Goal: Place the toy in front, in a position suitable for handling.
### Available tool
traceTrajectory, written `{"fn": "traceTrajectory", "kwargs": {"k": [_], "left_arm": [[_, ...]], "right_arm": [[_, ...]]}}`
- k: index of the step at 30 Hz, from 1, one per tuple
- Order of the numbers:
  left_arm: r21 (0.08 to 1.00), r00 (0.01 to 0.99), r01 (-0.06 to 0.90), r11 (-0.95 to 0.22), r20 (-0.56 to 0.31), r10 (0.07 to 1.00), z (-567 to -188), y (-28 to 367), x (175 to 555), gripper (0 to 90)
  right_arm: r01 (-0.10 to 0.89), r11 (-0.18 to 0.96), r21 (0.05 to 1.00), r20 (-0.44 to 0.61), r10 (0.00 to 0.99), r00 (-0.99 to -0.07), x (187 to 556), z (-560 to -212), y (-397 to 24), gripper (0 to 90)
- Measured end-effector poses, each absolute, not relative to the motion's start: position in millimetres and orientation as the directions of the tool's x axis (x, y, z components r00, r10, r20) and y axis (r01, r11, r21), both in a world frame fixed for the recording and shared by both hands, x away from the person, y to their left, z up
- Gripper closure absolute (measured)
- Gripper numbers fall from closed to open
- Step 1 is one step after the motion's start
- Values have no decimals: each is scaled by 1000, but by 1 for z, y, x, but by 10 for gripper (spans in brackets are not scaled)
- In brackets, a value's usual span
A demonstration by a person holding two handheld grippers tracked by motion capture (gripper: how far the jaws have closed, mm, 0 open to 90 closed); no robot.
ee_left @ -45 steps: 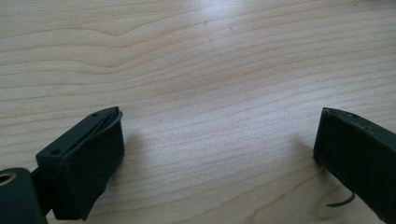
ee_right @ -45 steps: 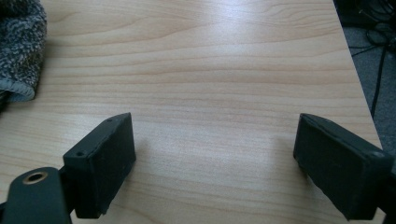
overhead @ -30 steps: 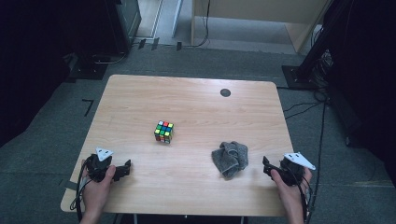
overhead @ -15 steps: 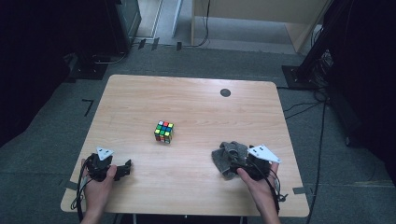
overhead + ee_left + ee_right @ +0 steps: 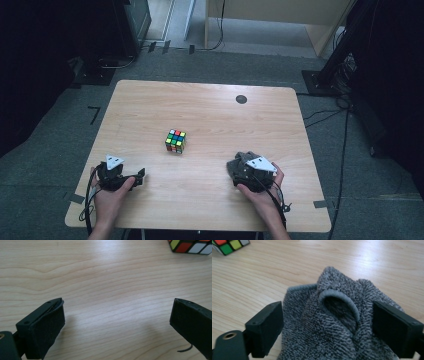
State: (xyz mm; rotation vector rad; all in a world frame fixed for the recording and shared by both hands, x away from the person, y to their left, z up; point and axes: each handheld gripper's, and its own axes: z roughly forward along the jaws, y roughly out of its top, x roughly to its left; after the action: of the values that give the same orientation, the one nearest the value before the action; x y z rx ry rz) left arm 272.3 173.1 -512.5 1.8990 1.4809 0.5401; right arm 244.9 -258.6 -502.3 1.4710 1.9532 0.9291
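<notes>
One crumpled grey terry cloth (image 5: 332,322) lies near the front right of the wooden surface (image 5: 210,115), between the wide-open jaws of the right hand-held gripper (image 5: 329,325), which flank without pinching it, while the left hand-held gripper (image 5: 117,327) gapes empty, a Rubik's cube (image 5: 176,141) well apart.

Grey terry cloth (image 5: 332,325), crumpled (one hemmed fold arching up), near the table's front-right edge.

Right gripper (image 5: 245,172) now in from the table's right edge, open jaws astride the grey cloth (image 5: 332,322).
</notes>
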Motion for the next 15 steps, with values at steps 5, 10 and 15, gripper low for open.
{"fn": "traceTrajectory", "kwargs": {"k": [5,10,15], "left_arm": [[732,326,667,-137,-121,937,-505,160,277,0],[742,380,649,-165,-129,916,-501,138,284,0],[747,402,641,-175,-132,906,-501,117,296,0]], "right_arm": [[599,207,774,-42,960,-278,243,-505,-258,159],[595,211,776,-70,966,-251,241,-510,-262,210],[591,215,778,-93,969,-230,240,-512,-263,233]]}}
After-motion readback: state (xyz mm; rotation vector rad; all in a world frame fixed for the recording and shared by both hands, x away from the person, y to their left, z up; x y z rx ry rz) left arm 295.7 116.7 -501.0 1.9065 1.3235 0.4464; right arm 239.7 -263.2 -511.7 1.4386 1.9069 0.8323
